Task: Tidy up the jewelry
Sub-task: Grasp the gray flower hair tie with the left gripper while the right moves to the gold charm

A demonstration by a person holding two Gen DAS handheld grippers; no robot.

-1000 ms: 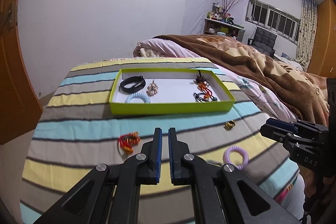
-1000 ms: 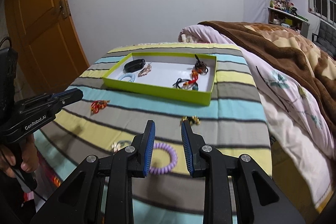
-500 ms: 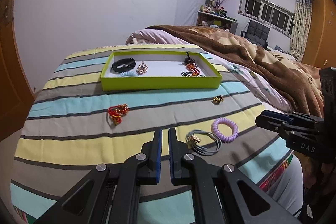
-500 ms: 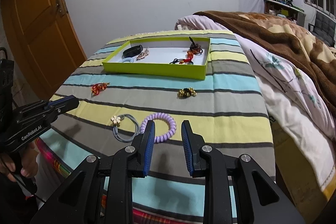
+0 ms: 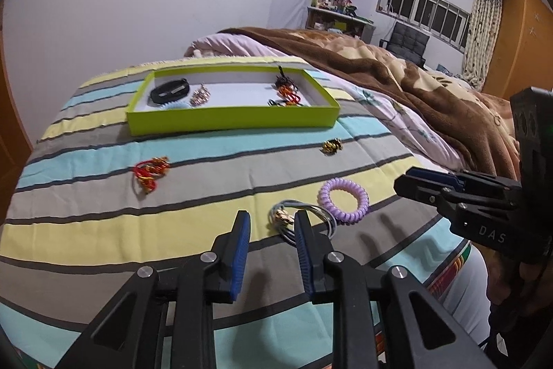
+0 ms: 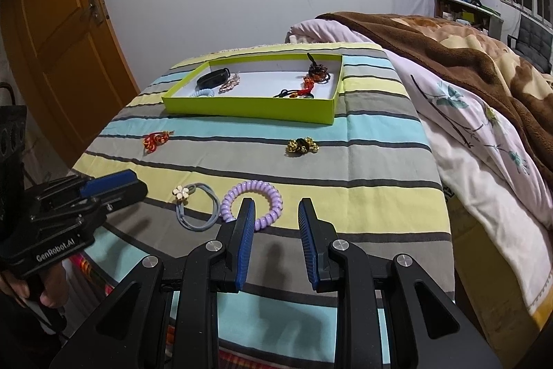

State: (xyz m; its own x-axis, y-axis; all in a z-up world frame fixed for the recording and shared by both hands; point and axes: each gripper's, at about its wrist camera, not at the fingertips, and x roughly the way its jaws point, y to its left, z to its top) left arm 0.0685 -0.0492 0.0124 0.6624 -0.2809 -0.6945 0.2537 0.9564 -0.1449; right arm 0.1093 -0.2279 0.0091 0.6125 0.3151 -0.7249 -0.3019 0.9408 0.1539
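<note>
A lime green tray [image 5: 231,120] [image 6: 249,109] sits at the far end of a striped cloth and holds several pieces. Loose on the cloth lie a red bracelet [image 5: 150,171] [image 6: 155,140], a gold and black clip [image 5: 331,146] [image 6: 302,146], a purple coil hair tie [image 5: 343,200] [image 6: 254,201] and a grey hair tie with a flower [image 5: 304,220] [image 6: 197,204]. My left gripper [image 5: 271,223] is open and empty, just before the grey hair tie. My right gripper [image 6: 276,213] is open and empty, its left finger over the purple coil's near edge.
The striped cloth [image 5: 86,230] covers a table whose near edge curves under both grippers. A bed with a brown blanket [image 5: 414,82] lies to the right. An orange door [image 6: 58,40] stands at the left.
Both grippers have pulled back toward the near edge and lowered. The left gripper has opened from nearly shut. The right gripper has opened wider.
</note>
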